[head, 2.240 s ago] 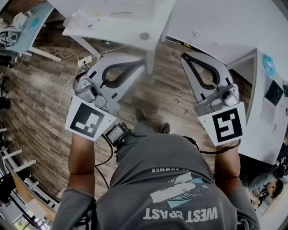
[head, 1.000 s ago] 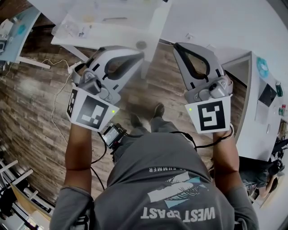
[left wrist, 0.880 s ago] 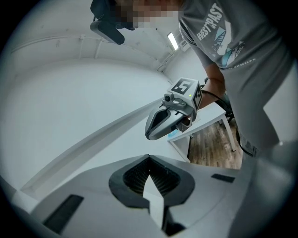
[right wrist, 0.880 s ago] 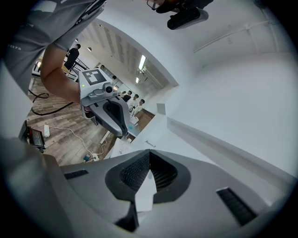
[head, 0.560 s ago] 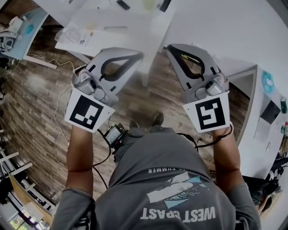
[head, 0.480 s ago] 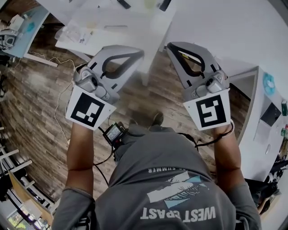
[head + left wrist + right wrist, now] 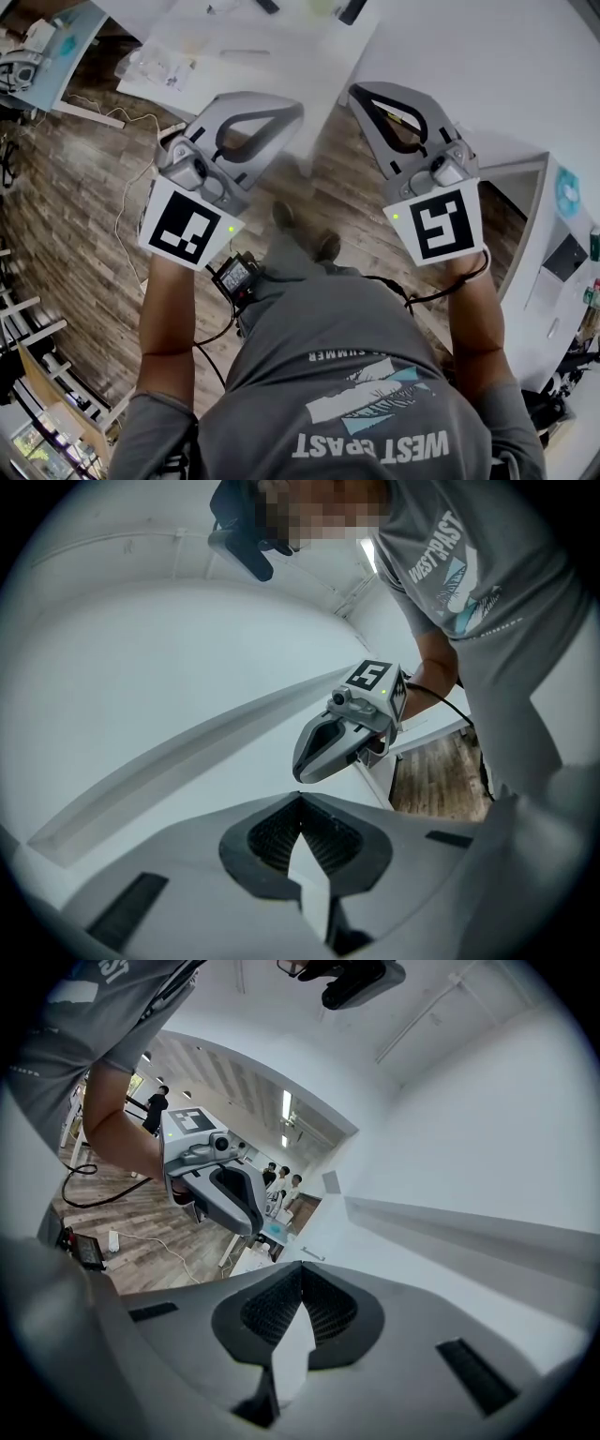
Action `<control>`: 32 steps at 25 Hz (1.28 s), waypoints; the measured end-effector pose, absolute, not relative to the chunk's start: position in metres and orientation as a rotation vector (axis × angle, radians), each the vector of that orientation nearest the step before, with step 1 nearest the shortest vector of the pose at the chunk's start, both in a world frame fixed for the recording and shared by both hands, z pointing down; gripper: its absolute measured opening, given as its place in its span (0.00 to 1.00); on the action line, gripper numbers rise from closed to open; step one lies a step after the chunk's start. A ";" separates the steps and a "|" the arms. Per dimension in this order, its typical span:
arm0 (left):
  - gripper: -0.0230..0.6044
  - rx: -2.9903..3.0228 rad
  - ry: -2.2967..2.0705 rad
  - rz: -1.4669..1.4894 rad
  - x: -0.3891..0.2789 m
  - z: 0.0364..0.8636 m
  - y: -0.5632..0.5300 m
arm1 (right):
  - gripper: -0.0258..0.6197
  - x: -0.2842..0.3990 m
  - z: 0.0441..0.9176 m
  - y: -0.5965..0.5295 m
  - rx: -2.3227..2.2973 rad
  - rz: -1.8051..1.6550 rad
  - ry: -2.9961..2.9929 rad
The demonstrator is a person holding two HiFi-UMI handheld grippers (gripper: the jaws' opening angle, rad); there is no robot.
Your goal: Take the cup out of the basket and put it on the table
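Grey short-sleeved T-shirt [image 7: 309, 328] with white and teal chest print (the lettering shows upside down), dark shoes [image 7: 326, 246], black cable [image 7: 436, 293] at one wrist; the left gripper [image 7: 289, 112] and right gripper [image 7: 361, 94] are grey shells bearing white cubes with black markers

Bright even indoor light, strong fisheye warping, dark vignetted corners

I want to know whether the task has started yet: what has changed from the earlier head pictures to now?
The person has stepped toward the white table. More of its top shows now, and the shoes have shifted on the wooden floor. Nothing was taken hold of or let go. Unchanged: left tool and right tool shut, empty, held out side by side.
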State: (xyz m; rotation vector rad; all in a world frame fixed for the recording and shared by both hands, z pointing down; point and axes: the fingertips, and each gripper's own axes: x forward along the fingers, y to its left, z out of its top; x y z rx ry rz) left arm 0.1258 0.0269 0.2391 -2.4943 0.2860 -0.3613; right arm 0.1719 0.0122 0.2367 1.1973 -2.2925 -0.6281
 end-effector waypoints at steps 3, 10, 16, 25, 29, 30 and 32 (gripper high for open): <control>0.05 -2.501 0.276 -0.363 0.126 0.242 0.011 | 0.06 0.172 0.238 -0.005 1.204 -0.617 -2.284; 0.05 -2.504 0.248 -0.363 0.115 0.244 -0.038 | 0.06 0.170 0.238 -0.053 1.234 -0.599 -2.251; 0.05 -2.505 0.222 -0.332 0.102 0.240 -0.085 | 0.06 0.165 0.235 -0.097 1.279 -0.593 -2.208; 0.05 -2.525 0.188 -0.264 0.075 0.241 -0.144 | 0.06 0.146 0.236 -0.159 1.316 -0.577 -2.152; 0.05 -2.533 0.187 -0.255 0.066 0.243 -0.163 | 0.06 0.143 0.238 -0.182 1.317 -0.562 -2.136; 0.05 -2.536 0.191 -0.254 0.064 0.243 -0.167 | 0.06 0.143 0.238 -0.187 1.315 -0.560 -2.135; 0.05 -2.542 0.199 -0.247 0.063 0.243 -0.174 | 0.06 0.144 0.238 -0.197 1.311 -0.551 -2.136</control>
